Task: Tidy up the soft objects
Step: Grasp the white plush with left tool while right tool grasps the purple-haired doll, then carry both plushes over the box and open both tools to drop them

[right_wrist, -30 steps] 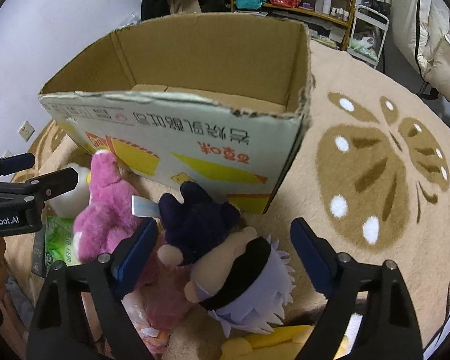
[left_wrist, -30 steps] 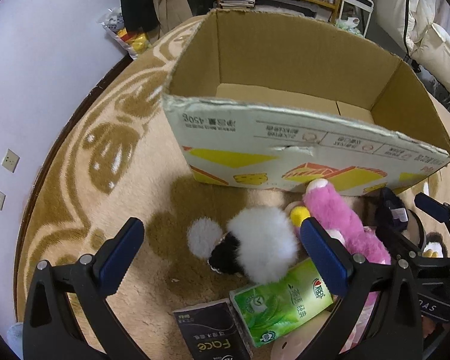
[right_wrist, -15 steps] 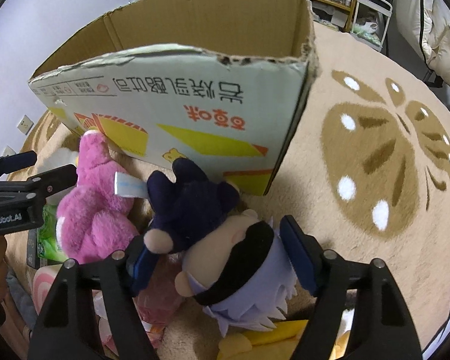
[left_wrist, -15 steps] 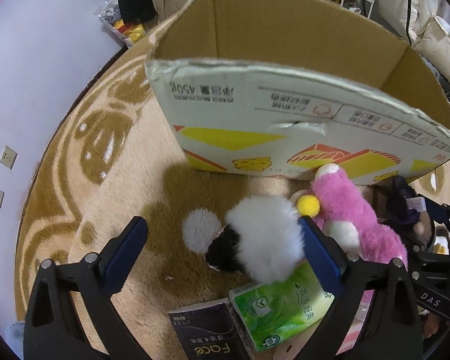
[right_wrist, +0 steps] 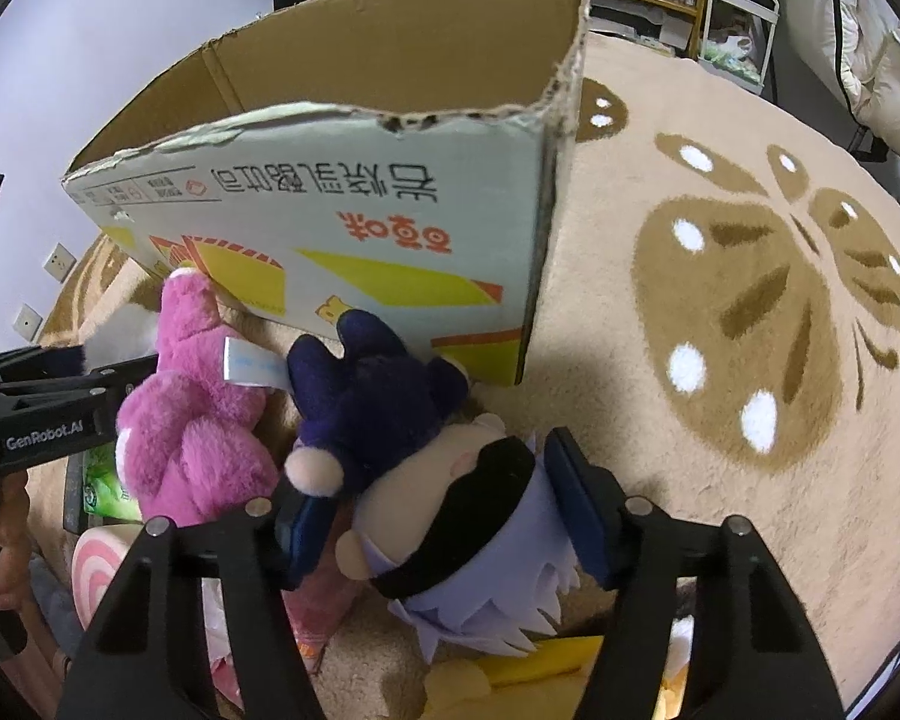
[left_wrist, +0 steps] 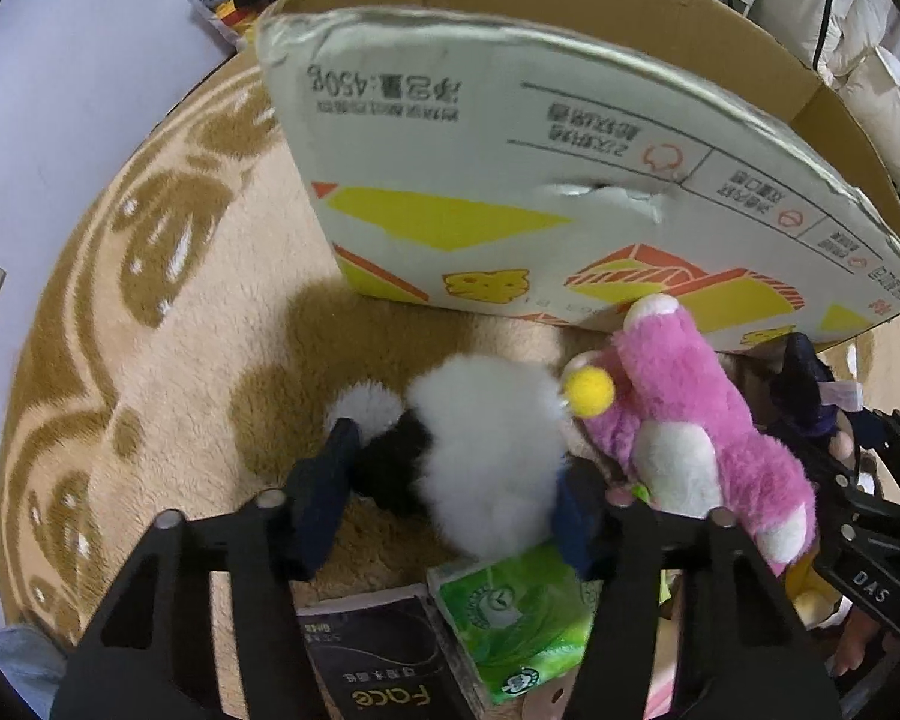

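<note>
On the rug in front of the cardboard box [left_wrist: 510, 138] lies a fluffy white and black plush [left_wrist: 486, 468]. My left gripper [left_wrist: 450, 498] is closing around it, and both blue pads touch its fur. A pink plush [left_wrist: 690, 420] lies just to its right. In the right wrist view, a doll with a dark purple body [right_wrist: 378, 396] lies against the box [right_wrist: 360, 228]. My right gripper [right_wrist: 444, 510] is closing on the doll's blindfolded, lavender-haired head [right_wrist: 450, 492], a pad against each side. The pink plush [right_wrist: 192, 414] lies to its left.
A green tissue pack [left_wrist: 510, 618] and a black pack [left_wrist: 378, 660] lie under the left gripper. A pink-and-white swirl item [right_wrist: 102, 564] and something yellow [right_wrist: 510, 678] lie near the doll. The beige patterned rug [right_wrist: 750, 360] stretches right of the box. Shelves and clothes stand behind it.
Both grippers tipped down closer to the toys. The left jaws narrowed from wide open onto the white and black plush. The right jaws narrowed onto the doll's head.
</note>
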### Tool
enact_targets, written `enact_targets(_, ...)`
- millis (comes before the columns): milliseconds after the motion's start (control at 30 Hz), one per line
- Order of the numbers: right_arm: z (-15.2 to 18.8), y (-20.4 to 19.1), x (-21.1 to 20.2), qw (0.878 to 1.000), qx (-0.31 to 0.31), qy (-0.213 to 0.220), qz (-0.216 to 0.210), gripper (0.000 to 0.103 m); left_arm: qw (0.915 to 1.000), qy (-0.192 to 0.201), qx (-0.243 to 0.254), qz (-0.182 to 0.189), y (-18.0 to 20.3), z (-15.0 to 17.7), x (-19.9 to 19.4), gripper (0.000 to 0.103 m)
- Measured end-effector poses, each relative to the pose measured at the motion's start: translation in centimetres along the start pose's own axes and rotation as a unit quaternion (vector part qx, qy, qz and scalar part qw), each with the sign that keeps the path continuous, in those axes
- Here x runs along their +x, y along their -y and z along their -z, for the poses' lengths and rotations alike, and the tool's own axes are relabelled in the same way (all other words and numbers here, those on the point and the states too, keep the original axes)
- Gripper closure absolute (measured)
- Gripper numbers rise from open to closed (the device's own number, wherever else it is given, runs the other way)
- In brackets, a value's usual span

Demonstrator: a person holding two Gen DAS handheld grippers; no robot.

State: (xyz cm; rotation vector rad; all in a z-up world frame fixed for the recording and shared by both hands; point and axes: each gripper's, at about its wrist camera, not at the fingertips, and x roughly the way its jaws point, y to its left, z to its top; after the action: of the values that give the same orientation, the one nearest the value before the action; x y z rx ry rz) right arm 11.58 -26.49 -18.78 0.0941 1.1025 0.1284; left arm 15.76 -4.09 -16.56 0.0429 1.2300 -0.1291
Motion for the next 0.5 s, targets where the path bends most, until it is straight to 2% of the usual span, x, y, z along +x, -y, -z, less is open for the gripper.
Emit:
enact_targets(167, 0.0, -0.1, -0.8, 1.000, -0.002, 0.010, -0.014, 0.037, 0.9999, 0.013, 0.010, -0.003, 0.4, 0.4, -0.5, 0.056)
enact_targets(500, -0.2, -0.9, -3.0, 0.999, -0.010, 0.038, -0.033, 0.037, 0.9983, 0.052, 0.007, -0.024, 1.5, 1.6, -3.8, 0.056)
